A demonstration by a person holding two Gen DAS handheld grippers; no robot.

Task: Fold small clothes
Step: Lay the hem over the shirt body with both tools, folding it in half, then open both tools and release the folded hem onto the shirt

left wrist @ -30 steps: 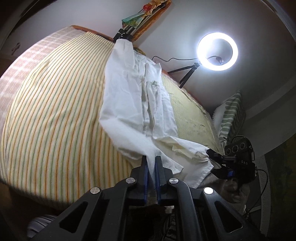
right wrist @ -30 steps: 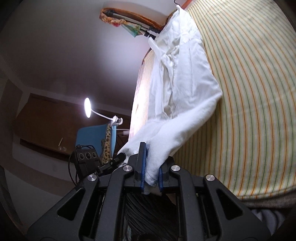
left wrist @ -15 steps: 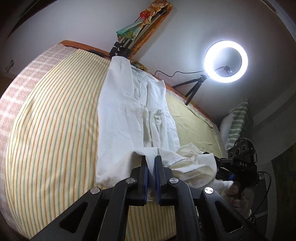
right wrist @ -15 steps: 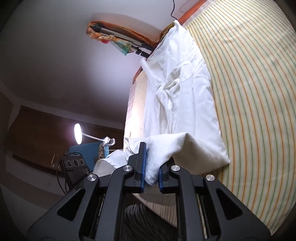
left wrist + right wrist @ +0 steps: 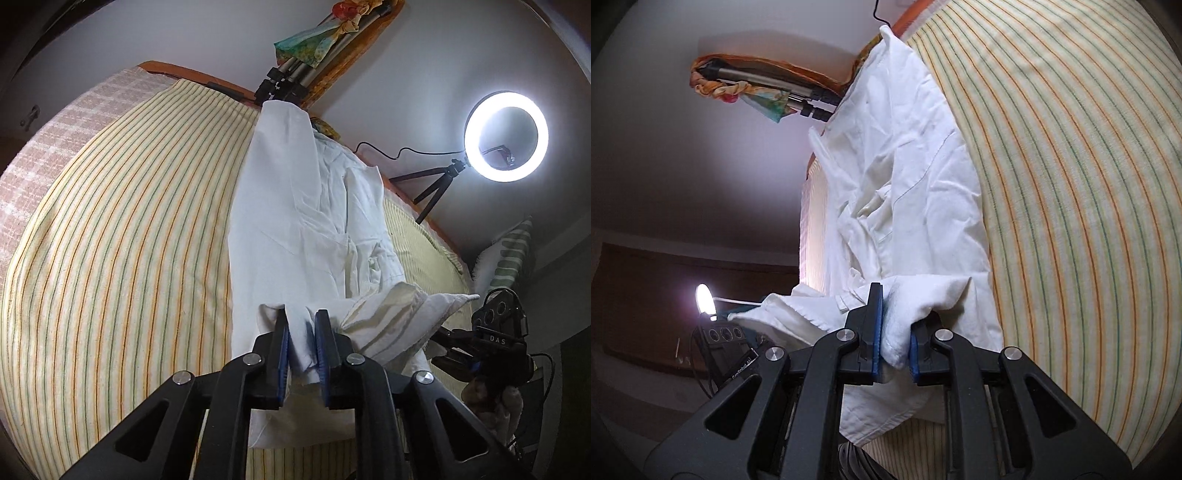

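A white garment [image 5: 295,221] lies stretched along a striped bedsheet [image 5: 129,240]; it also shows in the right wrist view [image 5: 916,192]. My left gripper [image 5: 301,325] is shut on a fold of its near edge, low over the cloth. My right gripper [image 5: 895,314] is shut on the other near corner, the cloth bunched between the blue pads. The near end is doubled over onto the garment. In the left wrist view the right gripper [image 5: 491,339] shows at the right with cloth draped toward it.
A lit ring light [image 5: 506,136] on a tripod stands beyond the bed. A tripod with a coloured cloth [image 5: 314,40] is at the head of the bed. A striped pillow [image 5: 513,254] is at the right. The yellow striped sheet [image 5: 1089,184] spreads wide beside the garment.
Both grippers have carried the near end of the garment forward and down, so the hanging cloth now lies folded over on the bed. Both jaws stand slightly wider around the cloth.
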